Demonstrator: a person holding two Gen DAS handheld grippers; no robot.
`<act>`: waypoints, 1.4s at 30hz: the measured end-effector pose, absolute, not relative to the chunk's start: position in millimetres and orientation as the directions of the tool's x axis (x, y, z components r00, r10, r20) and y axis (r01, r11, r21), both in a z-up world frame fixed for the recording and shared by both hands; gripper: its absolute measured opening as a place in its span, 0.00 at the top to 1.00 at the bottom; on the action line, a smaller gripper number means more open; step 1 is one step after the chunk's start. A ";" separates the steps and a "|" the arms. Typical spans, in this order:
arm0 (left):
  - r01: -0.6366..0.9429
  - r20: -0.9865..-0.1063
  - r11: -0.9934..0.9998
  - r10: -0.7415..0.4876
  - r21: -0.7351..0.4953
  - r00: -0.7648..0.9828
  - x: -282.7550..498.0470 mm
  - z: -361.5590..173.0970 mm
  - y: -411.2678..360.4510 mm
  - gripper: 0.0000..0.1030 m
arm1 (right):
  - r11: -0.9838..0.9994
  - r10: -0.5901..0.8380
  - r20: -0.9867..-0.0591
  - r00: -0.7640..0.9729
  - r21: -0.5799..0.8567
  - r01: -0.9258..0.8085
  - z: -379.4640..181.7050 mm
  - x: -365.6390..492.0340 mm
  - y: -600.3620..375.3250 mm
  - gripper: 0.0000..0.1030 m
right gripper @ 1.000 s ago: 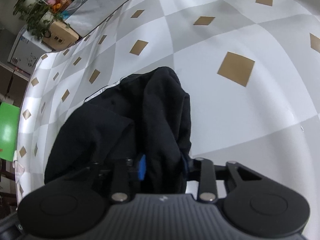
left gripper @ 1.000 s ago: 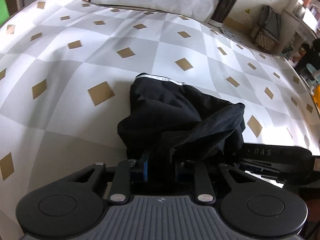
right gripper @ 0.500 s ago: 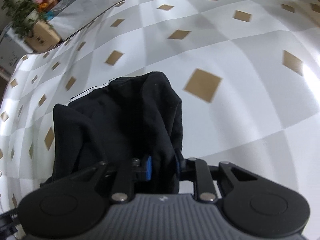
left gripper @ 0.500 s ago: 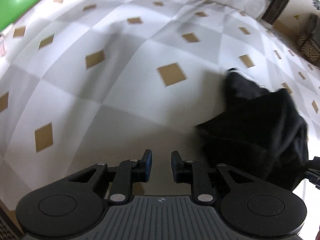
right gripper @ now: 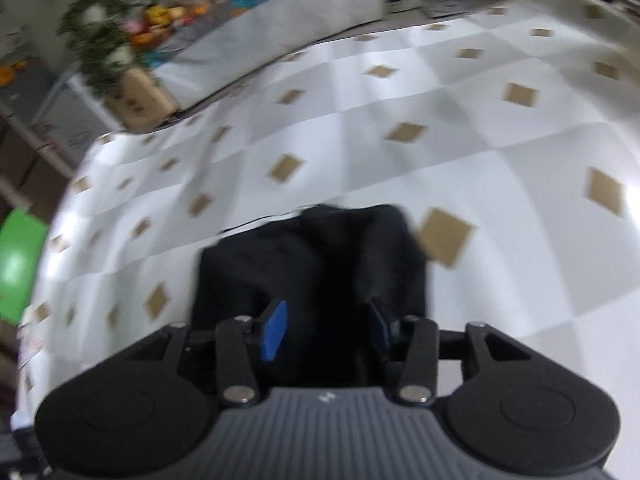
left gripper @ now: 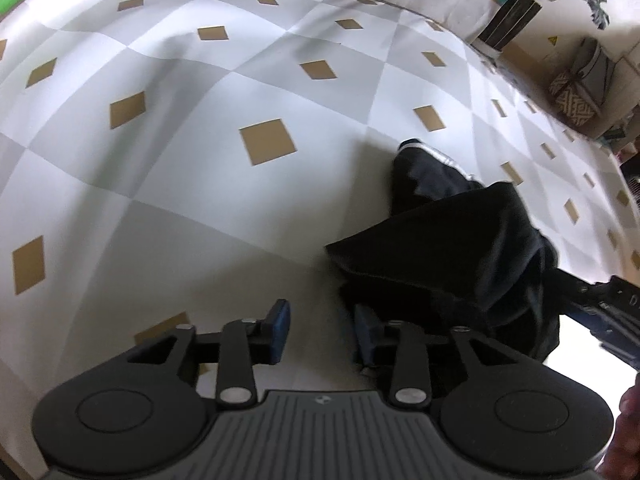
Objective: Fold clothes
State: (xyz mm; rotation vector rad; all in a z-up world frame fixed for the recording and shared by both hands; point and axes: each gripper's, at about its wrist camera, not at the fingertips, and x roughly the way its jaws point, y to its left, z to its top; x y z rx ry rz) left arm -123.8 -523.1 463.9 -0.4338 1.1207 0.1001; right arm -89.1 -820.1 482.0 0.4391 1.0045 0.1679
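Claws have let go: the left gripper [left gripper: 318,332] and right gripper [right gripper: 326,328] are opening, empty (cloth below), so the bunched black cloth garment [left gripper: 460,248] looks folded.

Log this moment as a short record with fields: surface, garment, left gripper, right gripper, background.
surface: checked tablecloth, white and grey squares with tan diamonds
garment: black garment, bunched in a heap on the cloth, a pale trim at its far edge
left gripper: left gripper jaws opening, nothing between them; the garment lies just to its right in the left wrist view
right gripper: right gripper jaws opening, over the garment, pads not pressing on it
background: potted plant and cardboard box beyond the table's far edge
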 end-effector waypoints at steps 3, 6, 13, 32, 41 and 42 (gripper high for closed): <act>-0.289 -0.884 0.914 -0.132 -0.284 0.449 -121.5 468.0 -525.7 0.52 | 0.901 0.350 -0.770 0.534 0.433 0.034 485.7 -88.7 -811.1 0.51; -0.292 -0.882 0.915 -0.123 -0.279 0.456 -120.9 469.5 -524.7 0.50 | 0.913 0.348 -0.740 0.576 0.408 -0.027 497.6 -90.0 -803.1 0.47; -0.320 -0.890 0.913 -0.091 -0.254 0.448 -121.3 469.6 -517.3 0.49 | 0.906 0.402 -0.748 0.528 0.406 -0.115 494.1 -87.7 -778.6 0.40; -0.376 -0.903 0.897 -0.056 -0.233 0.426 -120.1 468.5 -497.9 0.43 | 0.889 0.419 -0.779 0.467 0.248 -0.384 510.3 -118.8 -716.2 0.38; -0.390 -0.913 0.896 -0.040 -0.212 0.405 -119.3 466.8 -494.9 0.42 | 0.875 0.381 -0.839 0.388 0.191 -0.445 477.9 -125.2 -685.5 0.37; -0.391 -0.914 0.896 -0.039 -0.211 0.404 -119.5 466.7 -494.5 0.42 | 0.877 0.375 -0.838 0.396 0.183 -0.443 475.8 -125.7 -684.5 0.37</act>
